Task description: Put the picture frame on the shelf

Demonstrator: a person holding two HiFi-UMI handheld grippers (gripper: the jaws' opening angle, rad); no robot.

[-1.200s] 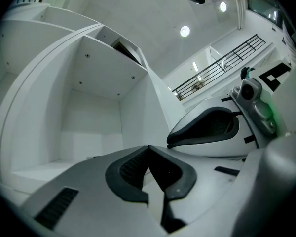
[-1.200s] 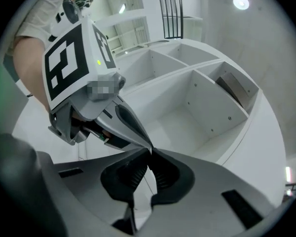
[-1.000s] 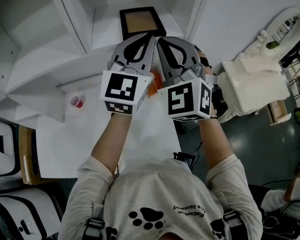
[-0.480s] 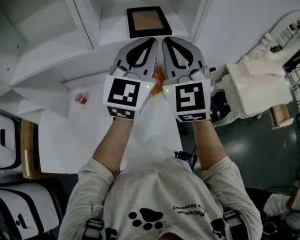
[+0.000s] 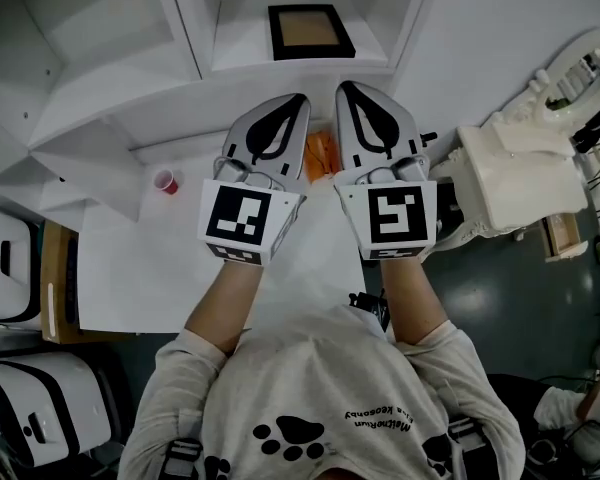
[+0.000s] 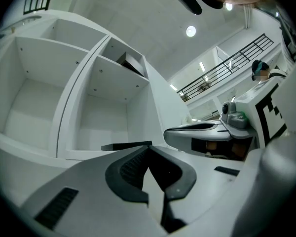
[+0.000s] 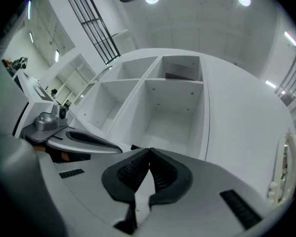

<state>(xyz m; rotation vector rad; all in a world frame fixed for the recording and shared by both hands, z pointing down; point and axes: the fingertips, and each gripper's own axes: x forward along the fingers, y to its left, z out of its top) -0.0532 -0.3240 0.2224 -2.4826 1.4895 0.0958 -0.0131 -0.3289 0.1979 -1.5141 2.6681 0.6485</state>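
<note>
The black picture frame [image 5: 311,30] with a brown centre lies flat on a shelf board of the white shelf unit [image 5: 130,78], untouched. Both grippers hover side by side over the table, a short way in front of that shelf. My left gripper [image 5: 298,99] is shut with nothing in it, and so is my right gripper [image 5: 344,87]. In the left gripper view the frame [image 6: 126,145] shows as a dark slab just beyond the closed tips of the left gripper [image 6: 149,147]. The right gripper view shows the right gripper [image 7: 149,151] closed and facing an empty shelf compartment.
An orange object [image 5: 320,155] lies on the white table [image 5: 150,278] between the grippers. A small red cup [image 5: 165,181] stands at the left by the shelf. A bulky white machine [image 5: 510,173] stands to the right, and white cases [image 5: 20,268] to the left.
Both grippers have drawn back from the frame toward the person, leaving a wider gap. The frame stays on the shelf. The right gripper has rolled so its marker cube faces up.
</note>
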